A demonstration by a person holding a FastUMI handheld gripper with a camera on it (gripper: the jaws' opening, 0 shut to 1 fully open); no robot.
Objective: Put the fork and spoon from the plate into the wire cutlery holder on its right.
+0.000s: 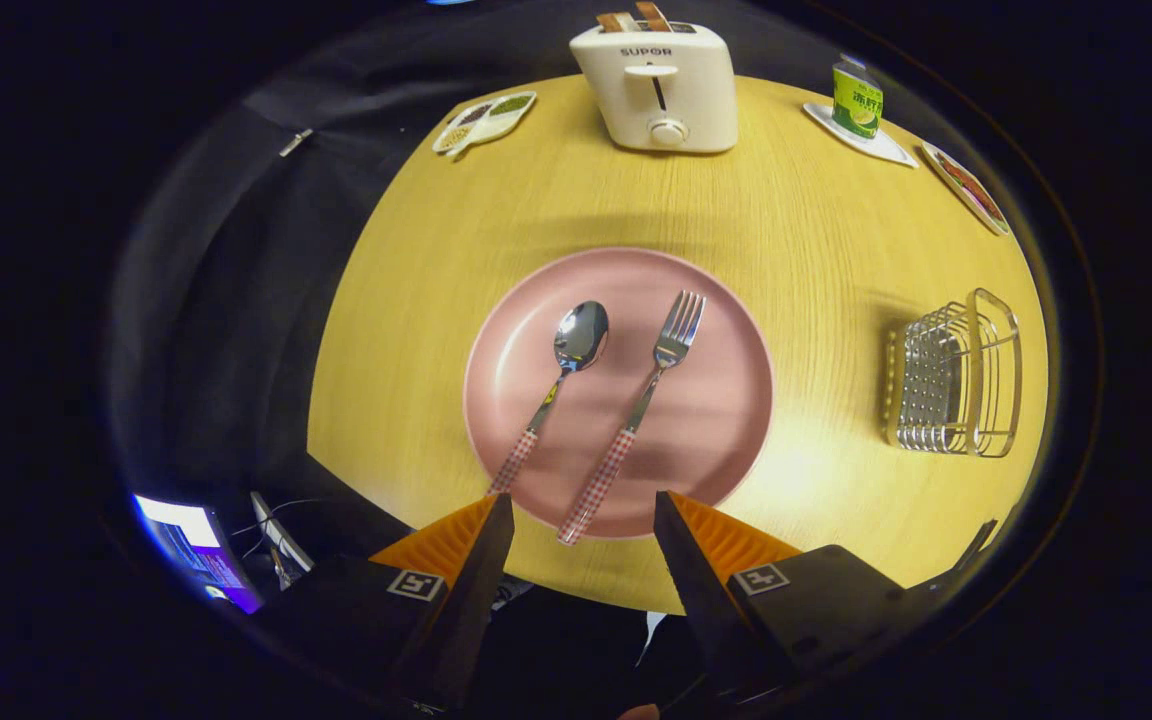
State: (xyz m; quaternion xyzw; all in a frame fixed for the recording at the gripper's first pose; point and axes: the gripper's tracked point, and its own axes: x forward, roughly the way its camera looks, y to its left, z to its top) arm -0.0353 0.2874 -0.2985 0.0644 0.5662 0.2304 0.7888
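Gripper (583, 510) wide open, empty, at plate's (716, 420) near rim; I see spoon (564, 378) and fork (642, 405) lying on it, wire cutlery holder (956, 378) near table's (816, 230) right edge.

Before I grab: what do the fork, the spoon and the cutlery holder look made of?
Fork and spoon: polished metal heads, mirror glints; handles look plastic, red-white check. Cutlery holder: shiny bare metal wire, likely steel or chrome. The open gripper hovers by the pink plate, touching neither.
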